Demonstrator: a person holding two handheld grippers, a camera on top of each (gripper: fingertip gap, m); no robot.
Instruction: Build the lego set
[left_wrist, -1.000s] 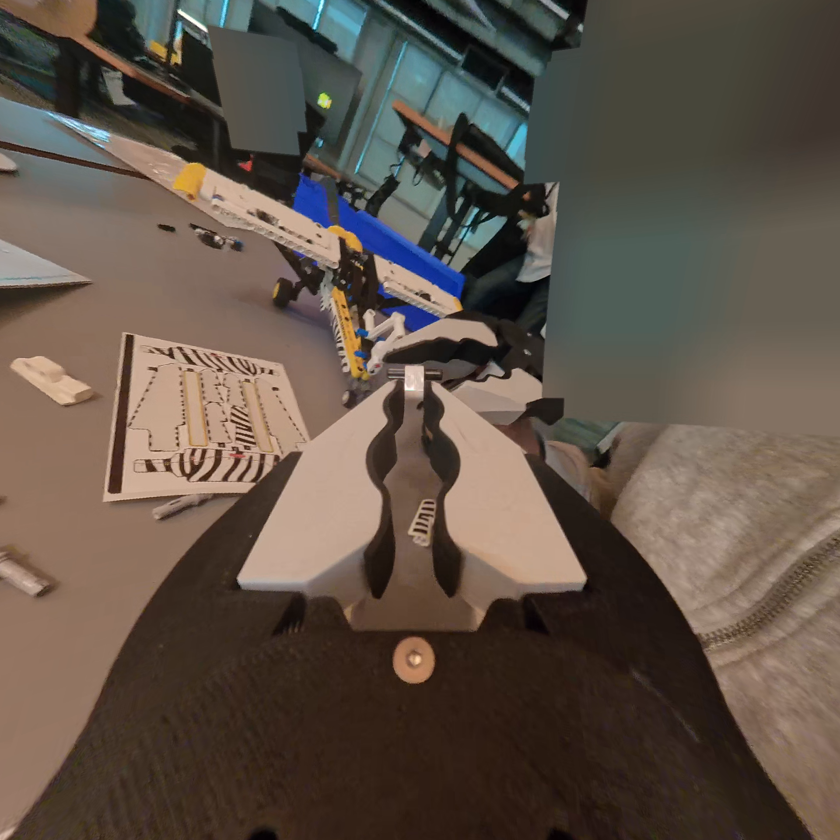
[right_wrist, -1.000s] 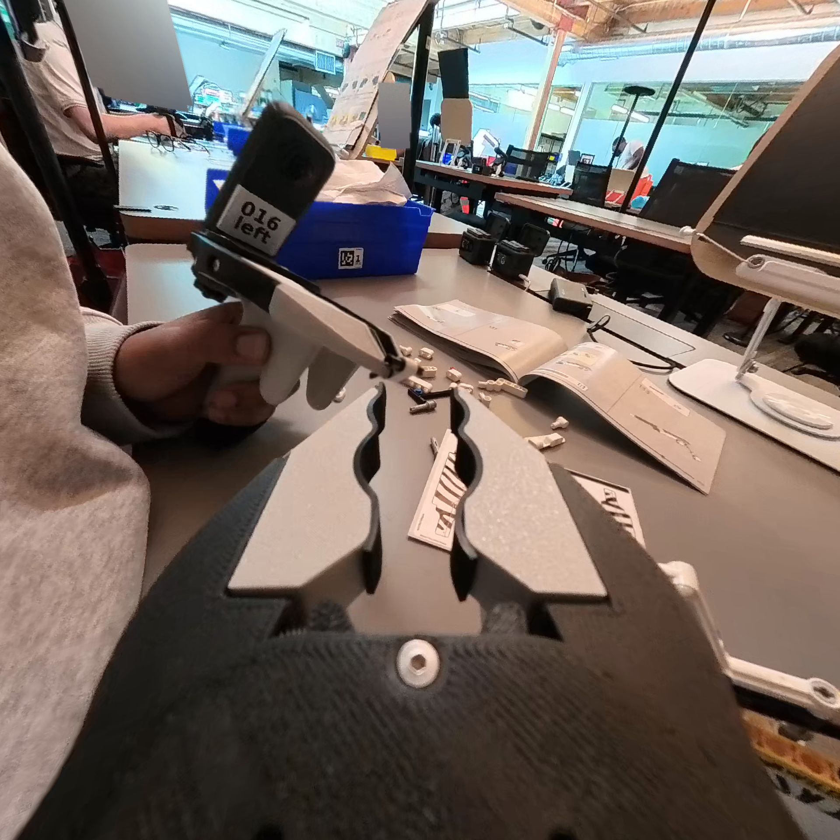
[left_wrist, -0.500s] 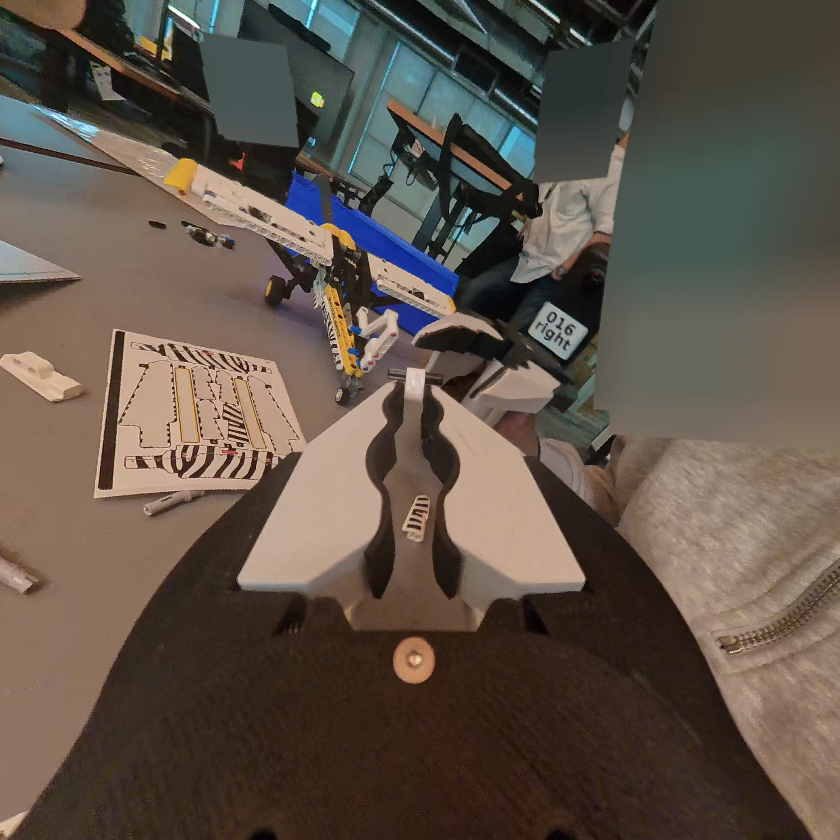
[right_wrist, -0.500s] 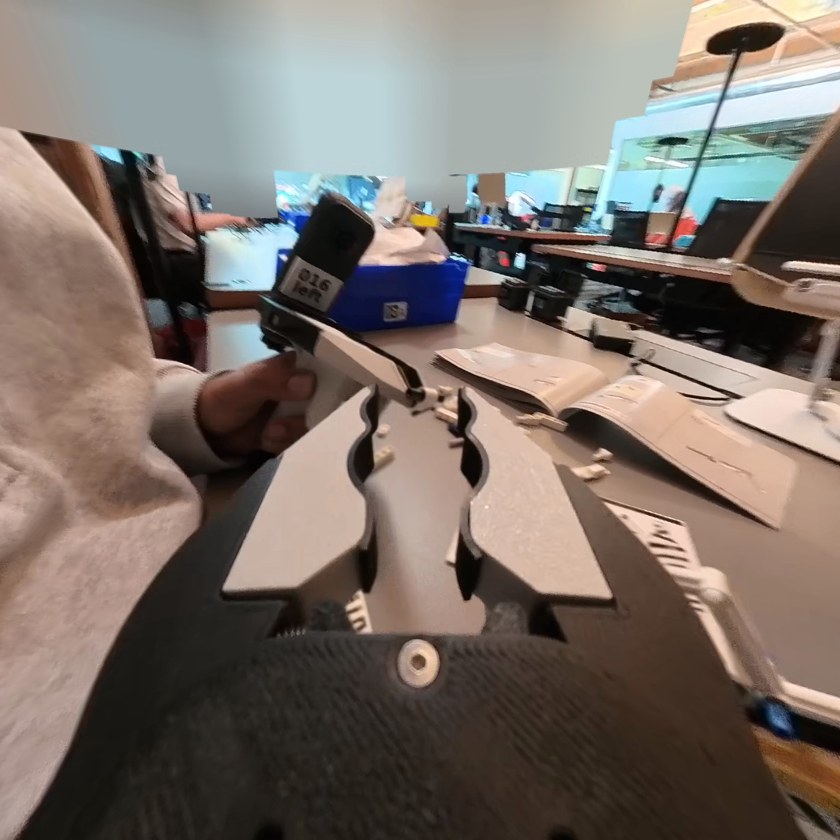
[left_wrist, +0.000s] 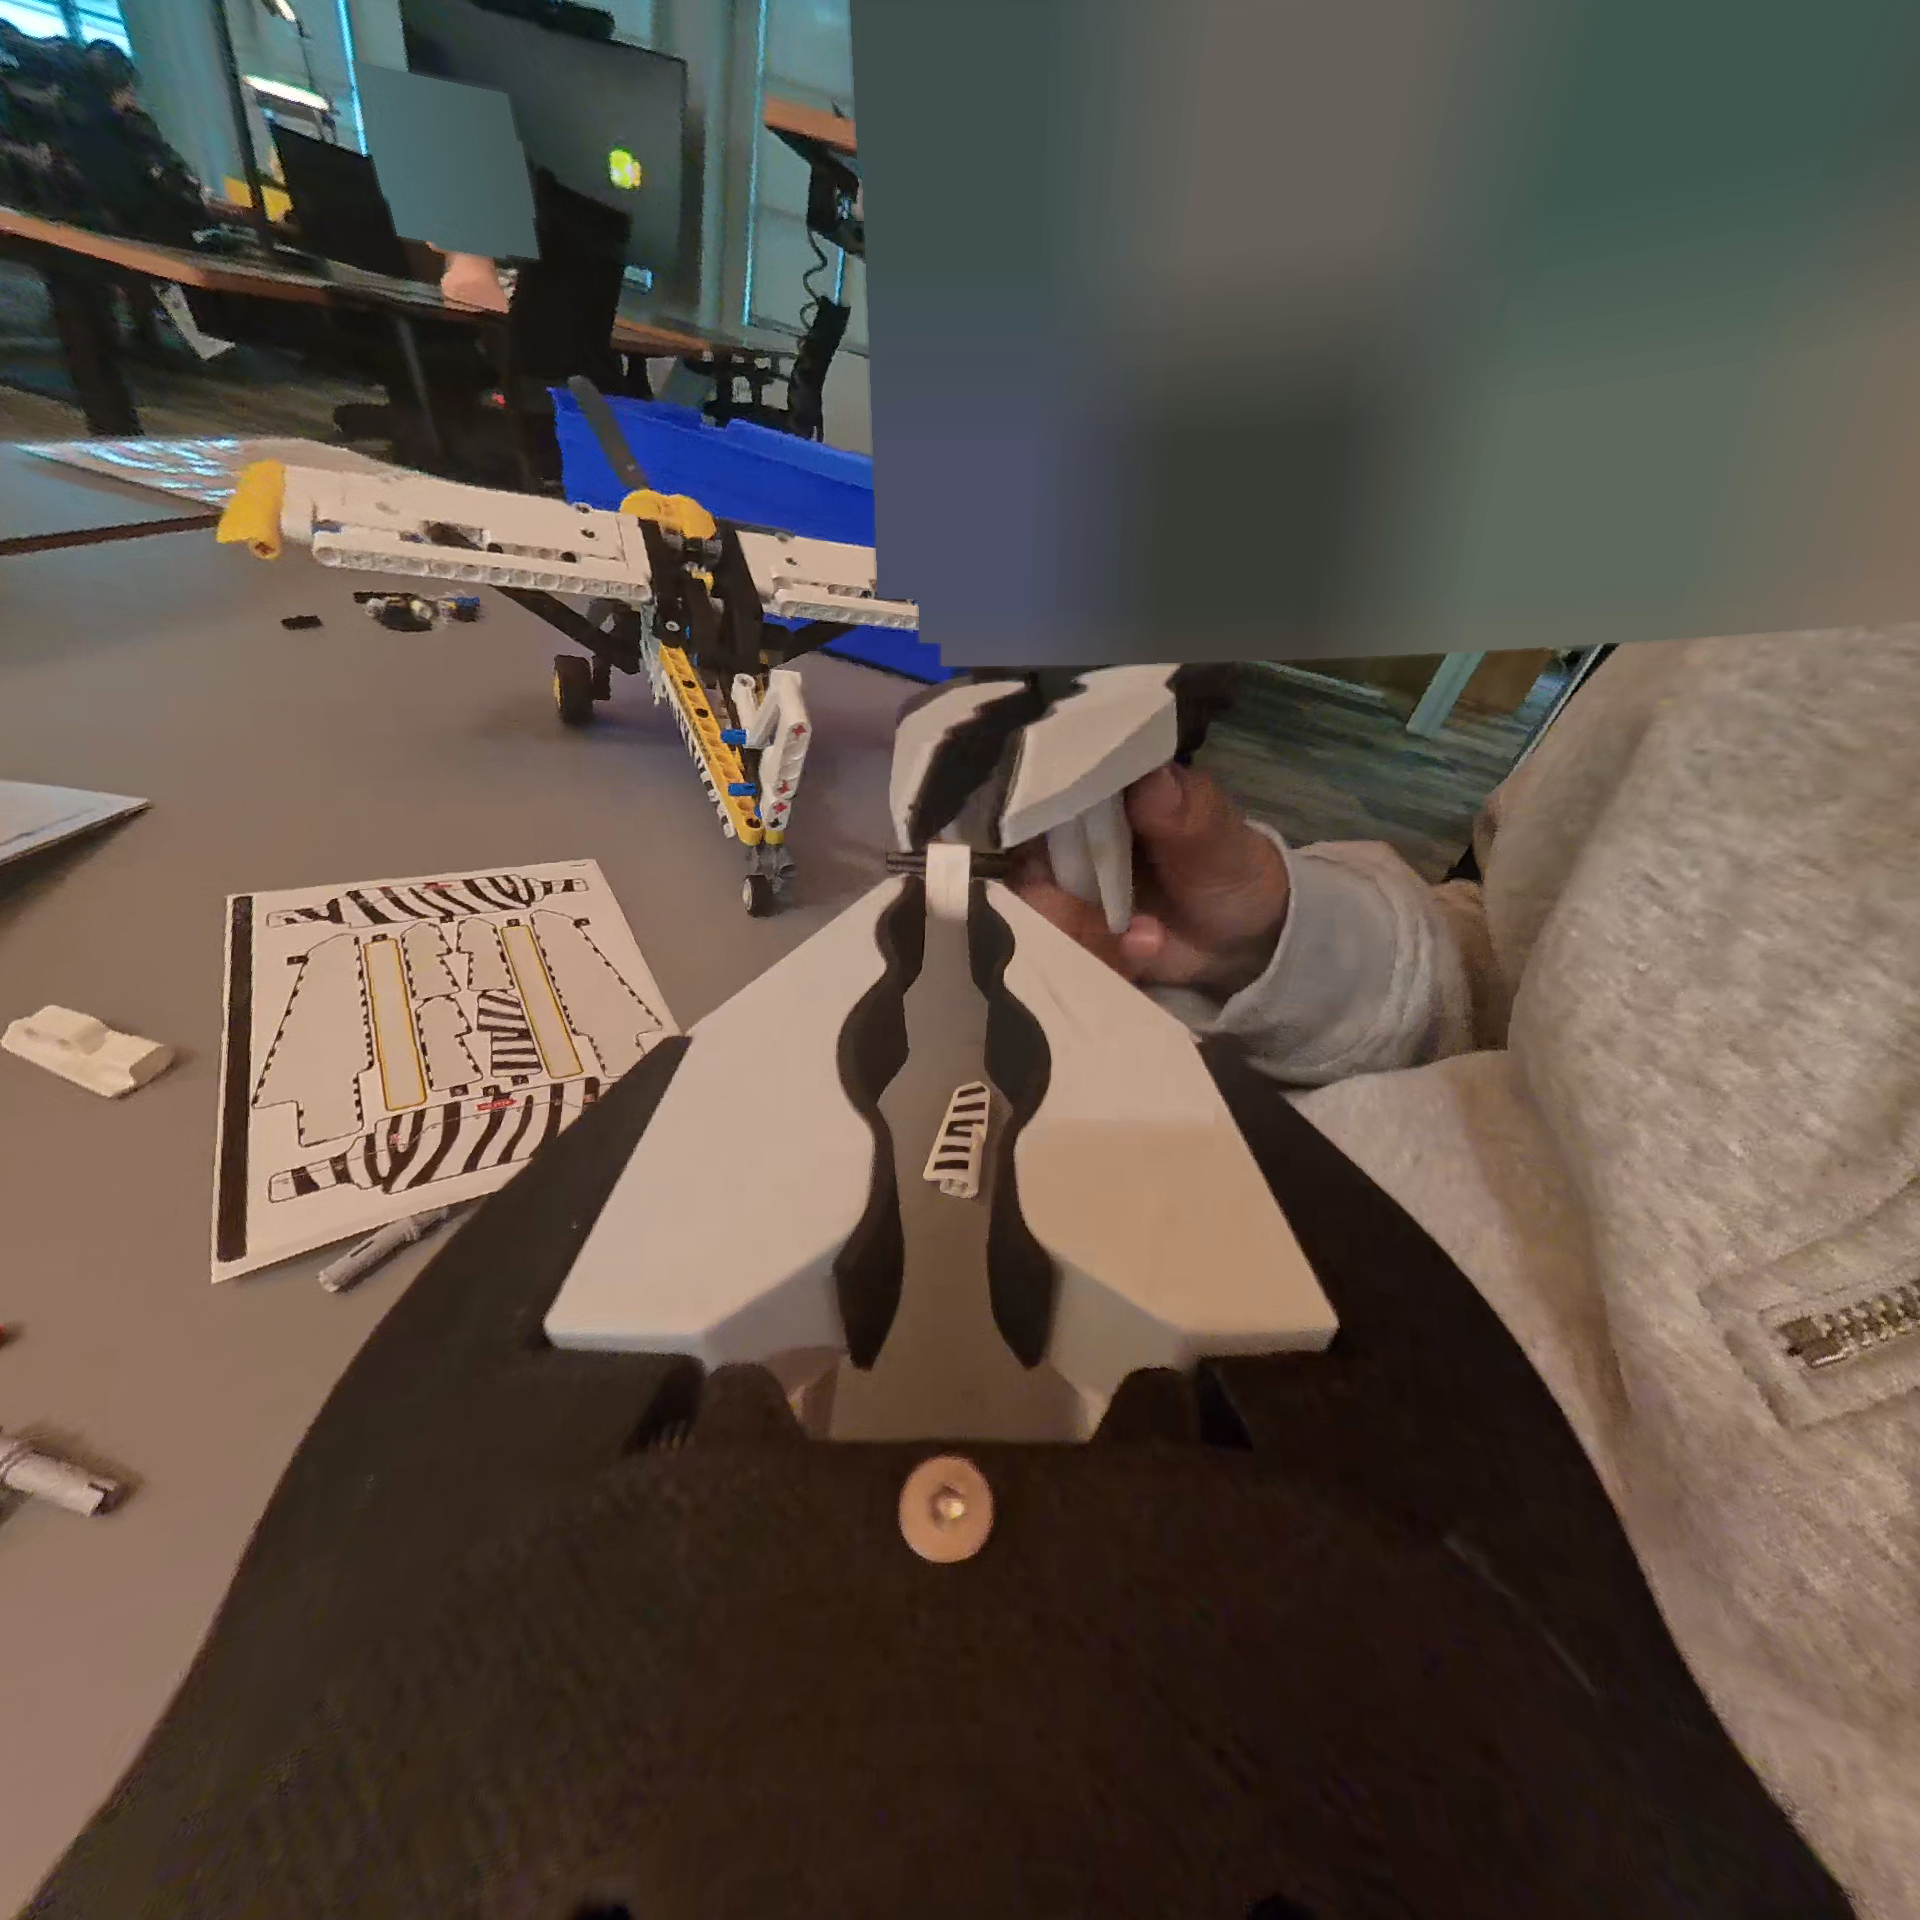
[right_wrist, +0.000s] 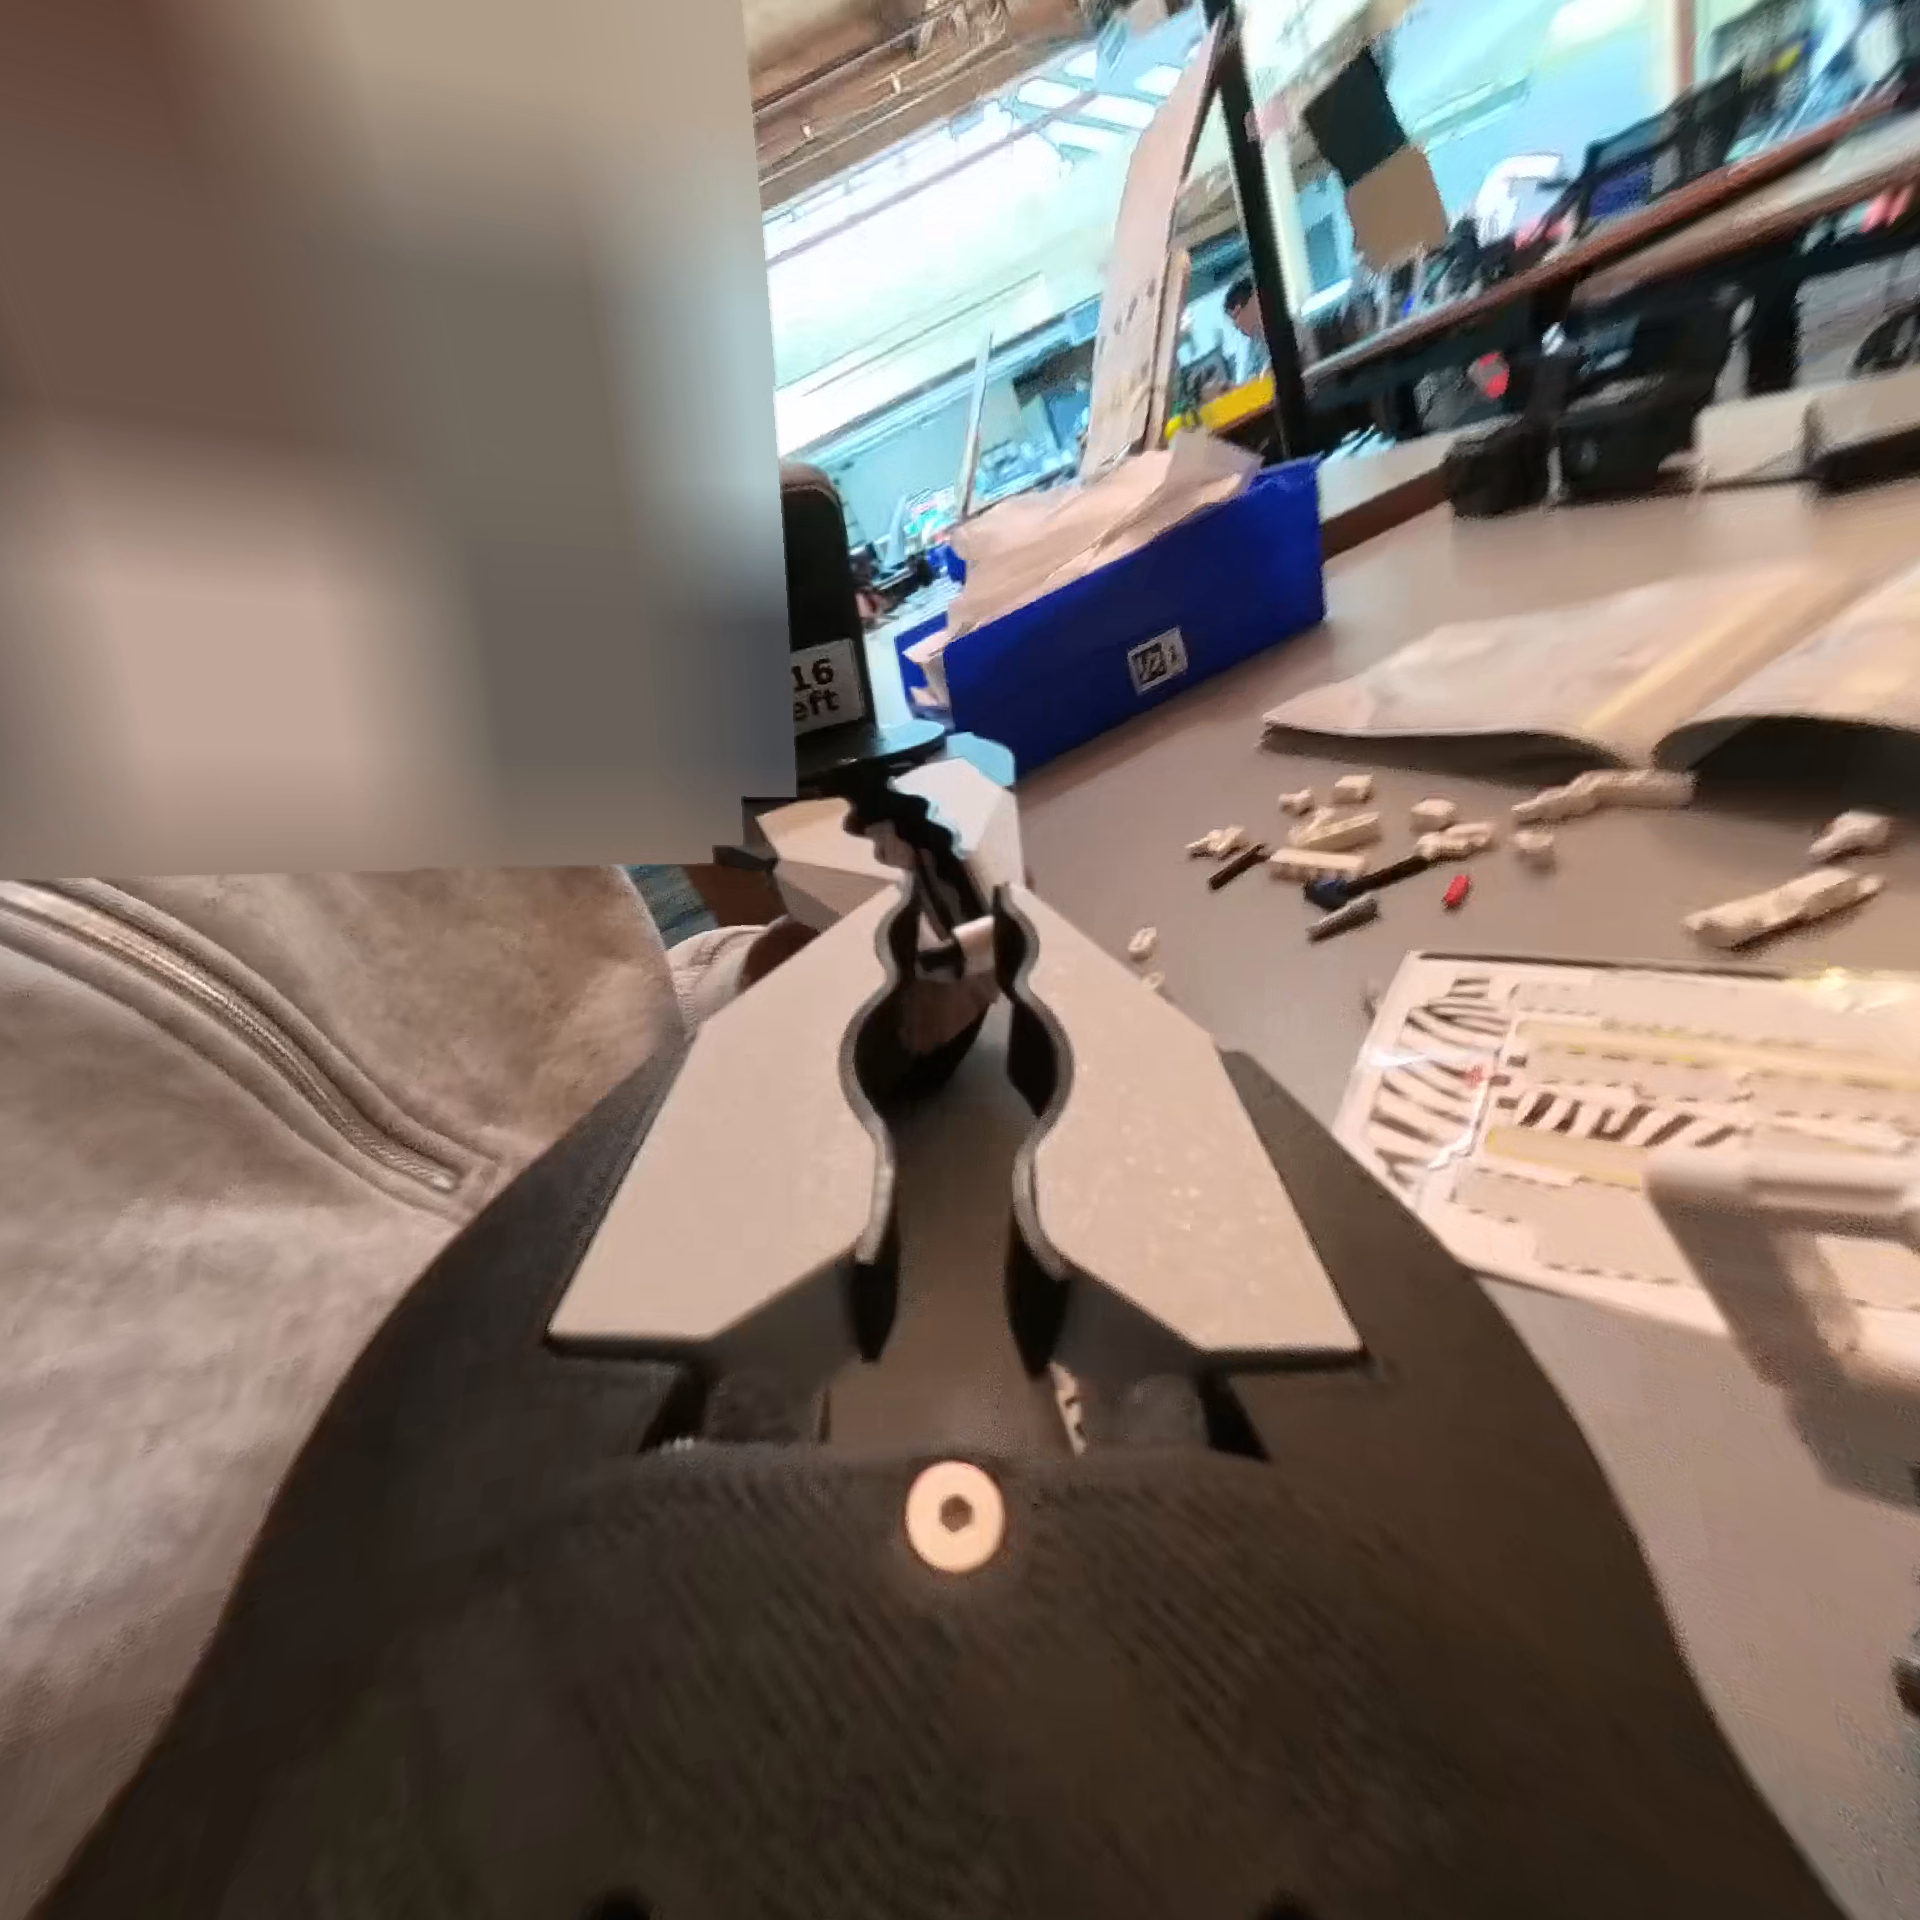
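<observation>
My left gripper (left_wrist: 948, 902) is shut on a small white lego piece (left_wrist: 945, 871) with a black pin through it, held above the grey table. My right gripper (right_wrist: 948, 914) faces it tip to tip, and its jaws stand narrowly apart around that piece (right_wrist: 971, 932). I cannot tell if they touch it. The right gripper also shows in the left wrist view (left_wrist: 997, 790), held by a hand. The left gripper shows in the right wrist view (right_wrist: 904, 831). The white, yellow and black lego plane (left_wrist: 665, 582) stands on the table behind.
A zebra-striped sticker sheet (left_wrist: 416, 1049) lies left of my left gripper and also shows in the right wrist view (right_wrist: 1621, 1101). Loose lego pieces (right_wrist: 1340, 831), an open booklet (right_wrist: 1621, 665) and a blue bin (right_wrist: 1132, 634) lie beyond. A grey sleeve fills the near side. Less than 4 cm separates the two grippers' tips.
My right gripper has swung in to meet the left gripper's tip and its jaws have narrowed around the held piece. The left gripper stays shut on it.
</observation>
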